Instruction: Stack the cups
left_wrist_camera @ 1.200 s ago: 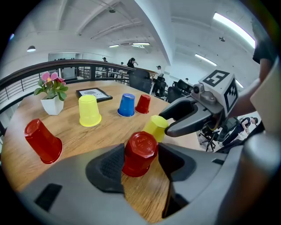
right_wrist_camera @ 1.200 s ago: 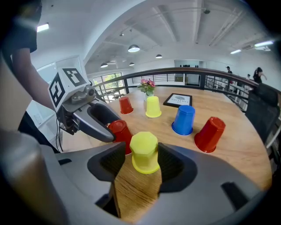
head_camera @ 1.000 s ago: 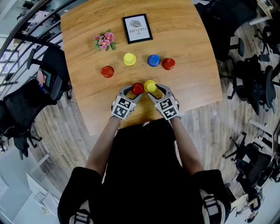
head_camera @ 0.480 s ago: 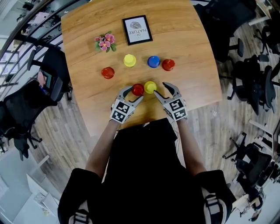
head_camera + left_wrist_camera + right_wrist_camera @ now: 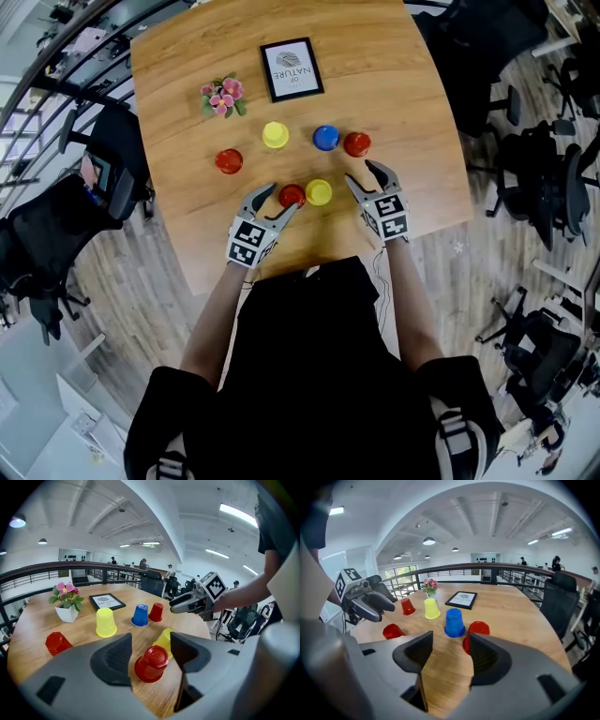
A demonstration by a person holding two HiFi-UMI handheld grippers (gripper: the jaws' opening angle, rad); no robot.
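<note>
Plainly, no stack exists yet: six cups stand singly, mouths down, on the counter (image 5: 403, 94).

Across the middle of the head view run a left red cup (image 5: 229, 161), a far yellow cup (image 5: 276, 135), a blue cup (image 5: 325, 138) and a right red cup (image 5: 356, 143). Below them, nearer the counter's lower edge, are a near red cup (image 5: 292, 195) and a near yellow cup (image 5: 319, 192). These two stand just beside each other; whether they touch I cannot tell. A flower pot (image 5: 222, 94) and a framed print (image 5: 292, 67) sit in the upper part of the frame.

The left tool (image 5: 277, 200) has its jaws spread wide. In its own view the near red cup stands just ahead of the gap, and neither pad presses on it. The right tool (image 5: 361, 172) is also spread and holds nothing. It points at the blue cup and the right red cup, and that red cup shows partly behind its right-side jaw.

Several things could go wrong from here:
- If the left tool closes off-centre, a jaw would likely shove the near yellow cup aside, since the pair stand so close.
- These look like light plastic cups, so a glancing pad could skid or tip one toward the lower edge.
- Too firm a squeeze could buckle the wall.
- If the right tool advances as it is aimed, one jaw may strike the right red cup's side instead of straddling it.
</note>
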